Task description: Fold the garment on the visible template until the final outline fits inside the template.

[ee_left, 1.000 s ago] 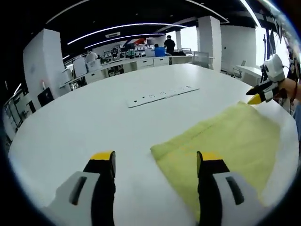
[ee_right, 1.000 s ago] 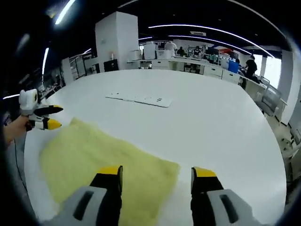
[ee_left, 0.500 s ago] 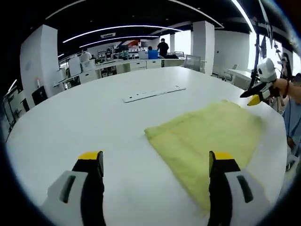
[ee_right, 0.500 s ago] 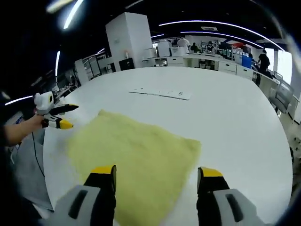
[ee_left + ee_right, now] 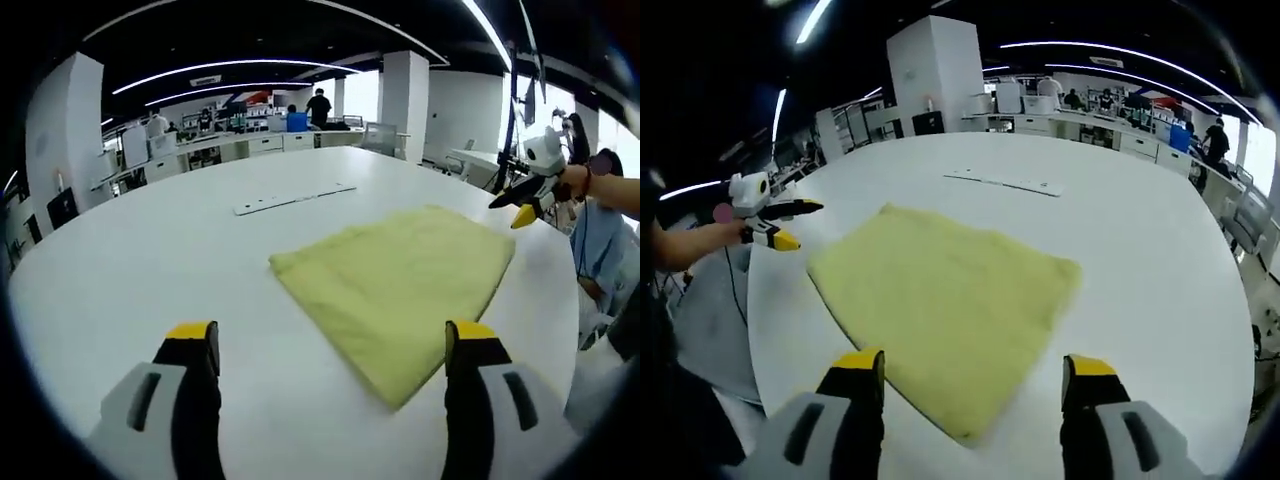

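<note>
A folded pale yellow garment (image 5: 400, 280) lies flat on the white round table (image 5: 150, 260), roughly four-sided; it also fills the middle of the right gripper view as the garment (image 5: 950, 300). My left gripper (image 5: 330, 345) is open above the table, just short of the garment's near edge. The right gripper (image 5: 970, 375) is open too, held over the garment's near corner. Each gripper appears in the other's view: the right gripper (image 5: 515, 200) at the far right, the left gripper (image 5: 780, 225) at the far left, both off the cloth. I cannot make out a template outline.
A thin white strip (image 5: 295, 198) with small marks lies on the table beyond the garment, also seen as the strip (image 5: 1005, 183). A person's hand and sleeve (image 5: 610, 190) are at the right. Desks, pillars and people stand far behind.
Both grippers have drawn back and up from the garment, so more of it and the table shows. The garment itself lies still.
</note>
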The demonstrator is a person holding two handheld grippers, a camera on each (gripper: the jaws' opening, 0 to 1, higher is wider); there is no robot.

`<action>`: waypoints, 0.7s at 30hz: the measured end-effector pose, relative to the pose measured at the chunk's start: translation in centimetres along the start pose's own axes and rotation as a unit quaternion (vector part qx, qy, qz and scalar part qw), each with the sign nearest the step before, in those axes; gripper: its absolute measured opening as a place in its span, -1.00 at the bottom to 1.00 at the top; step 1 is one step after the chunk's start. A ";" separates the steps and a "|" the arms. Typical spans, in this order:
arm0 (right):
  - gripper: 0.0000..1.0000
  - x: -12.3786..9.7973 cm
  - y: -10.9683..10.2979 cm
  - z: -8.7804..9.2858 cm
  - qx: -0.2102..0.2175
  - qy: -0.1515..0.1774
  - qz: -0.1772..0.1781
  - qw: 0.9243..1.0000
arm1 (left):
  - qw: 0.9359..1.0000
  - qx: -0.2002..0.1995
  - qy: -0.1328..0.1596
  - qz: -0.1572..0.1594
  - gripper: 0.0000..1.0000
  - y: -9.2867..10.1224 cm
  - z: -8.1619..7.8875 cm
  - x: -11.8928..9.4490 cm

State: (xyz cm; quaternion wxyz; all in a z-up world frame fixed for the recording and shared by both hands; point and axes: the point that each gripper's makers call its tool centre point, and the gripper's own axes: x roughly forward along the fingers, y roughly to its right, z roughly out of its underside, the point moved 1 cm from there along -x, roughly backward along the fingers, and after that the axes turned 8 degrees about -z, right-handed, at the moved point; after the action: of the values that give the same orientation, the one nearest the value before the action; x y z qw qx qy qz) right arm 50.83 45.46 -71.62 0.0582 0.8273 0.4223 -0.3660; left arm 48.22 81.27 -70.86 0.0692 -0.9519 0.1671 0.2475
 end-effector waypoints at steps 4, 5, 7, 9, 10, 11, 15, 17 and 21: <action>0.29 -0.6 -0.4 1.4 -0.005 -0.003 -0.001 1.000 | 1.000 0.001 -0.002 0.015 0.58 1.1 0.7 -0.6; 0.24 -0.7 -0.5 1.8 -0.006 -0.004 -0.002 1.000 | 1.000 -0.002 -0.005 0.017 0.53 1.3 1.0 -0.6; 0.11 -0.9 -0.7 2.4 -0.007 -0.008 -0.001 1.000 | 1.000 -0.006 -0.009 0.025 0.44 1.8 1.5 -0.7; 0.02 -1.0 -0.6 3.1 -0.013 -0.014 0.007 1.000 | 0.999 -0.004 -0.014 0.034 0.34 2.4 2.0 -0.8; -0.01 -1.1 -0.5 3.4 -0.011 -0.017 0.013 1.000 | 0.999 -0.003 -0.020 0.040 0.30 2.6 2.4 -0.8; -0.06 -1.2 -0.3 3.7 -0.011 -0.021 0.020 1.000 | 0.998 -0.006 -0.030 0.048 0.26 3.0 2.9 -0.9; -0.42 -1.3 -0.5 4.6 -0.015 -0.021 0.017 1.000 | 0.998 -0.007 -0.042 0.054 0.12 3.4 3.9 -1.2; -0.45 -1.2 -0.5 4.9 -0.014 -0.020 0.018 1.000 | 0.997 -0.015 -0.047 0.059 0.07 3.7 4.2 -1.2; -0.51 -0.8 -0.5 5.9 -0.007 -0.026 0.015 1.000 | 0.996 -0.006 -0.056 0.062 -0.11 4.1 4.9 -1.2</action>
State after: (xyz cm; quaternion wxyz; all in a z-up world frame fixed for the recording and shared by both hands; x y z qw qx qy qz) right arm 46.90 42.91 -75.28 0.0804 0.8235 0.4107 -0.3831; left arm 43.61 78.79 -74.70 0.0571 -0.9246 0.2202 0.3055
